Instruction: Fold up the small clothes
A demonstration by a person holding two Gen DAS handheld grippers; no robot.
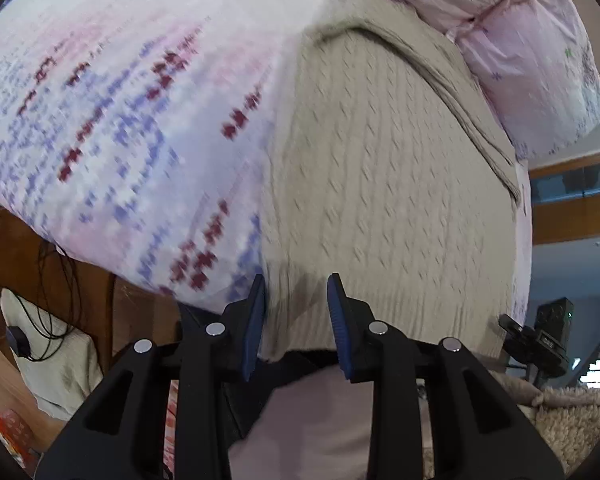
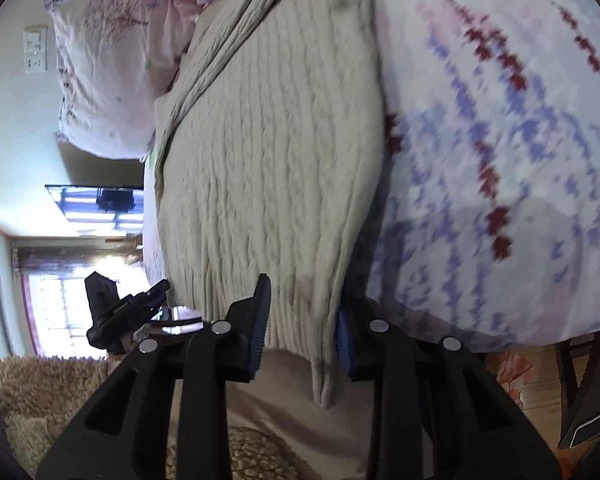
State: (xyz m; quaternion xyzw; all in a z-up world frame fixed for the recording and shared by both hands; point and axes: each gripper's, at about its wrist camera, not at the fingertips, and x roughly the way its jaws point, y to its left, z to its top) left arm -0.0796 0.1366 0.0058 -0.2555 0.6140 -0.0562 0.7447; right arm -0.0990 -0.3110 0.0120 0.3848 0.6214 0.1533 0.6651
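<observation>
Both tongs stand wide apart at the ribbed hem of the cream knit sweater, the left gripper and right gripper each straddling the edge without clearly pinching it. Ahead of them the sweater lies spread on the patterned bedspread, one side seemingly turned in, so folding looks barely begun. Blur hides the sleeves and any contact at the pads.

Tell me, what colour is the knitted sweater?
Cream-beige sweater, cable-knit; clearest in the right wrist view.
</observation>
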